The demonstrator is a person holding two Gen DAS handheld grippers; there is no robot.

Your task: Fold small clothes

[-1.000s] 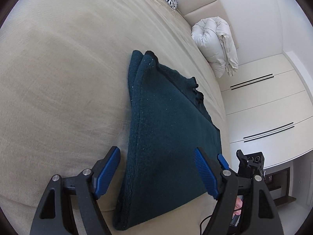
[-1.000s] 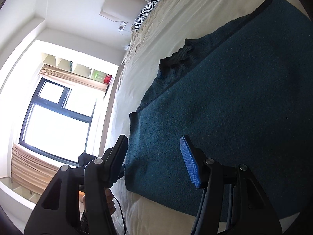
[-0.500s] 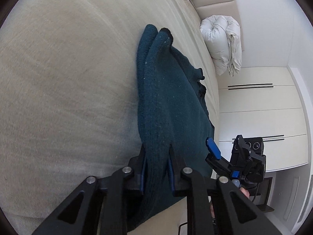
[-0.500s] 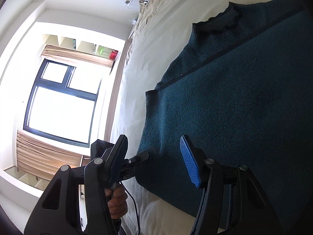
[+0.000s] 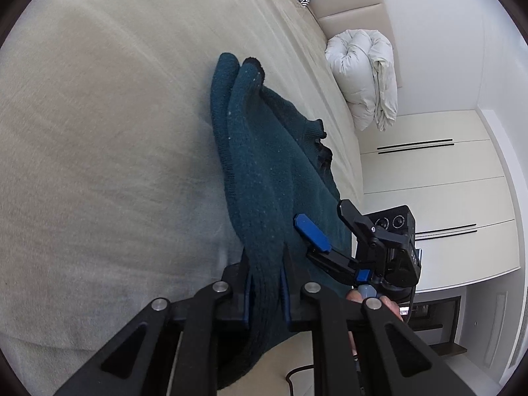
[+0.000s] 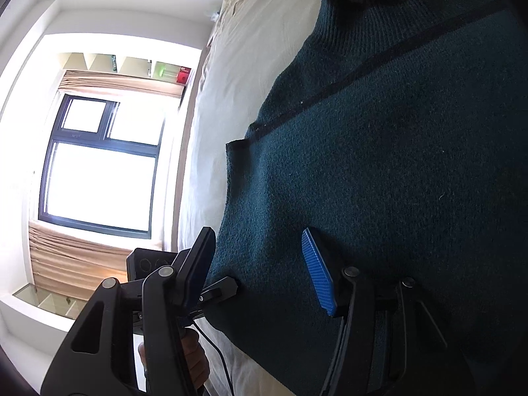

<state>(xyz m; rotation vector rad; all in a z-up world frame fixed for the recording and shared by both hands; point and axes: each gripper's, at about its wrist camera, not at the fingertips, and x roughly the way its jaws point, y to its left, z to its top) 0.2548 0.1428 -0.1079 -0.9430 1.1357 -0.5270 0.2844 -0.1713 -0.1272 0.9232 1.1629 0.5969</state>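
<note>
My left gripper [image 5: 266, 288] angles downward toward the bed [image 5: 99, 132] from 6 o'clock in its own view; its jaws have just been closing and now pinch a bunched fold at the near edge of the dark teal sweater [image 5: 280, 171]. The knit rises in a ridge from between the pads toward 12 o'clock. My right gripper [image 6: 260, 264] also tilts down, its jaws standing apart over the sweater [image 6: 379, 181], the blue pad at 5 o'clock resting above the fabric, the other pad at the garment's edge near 7 o'clock. I see nothing clamped between them. The sweater lies spread on the bed, collar toward 1 o'clock in the right view. No writing I can read anywhere; the marks on the right gripper's housing are too small.
</note>
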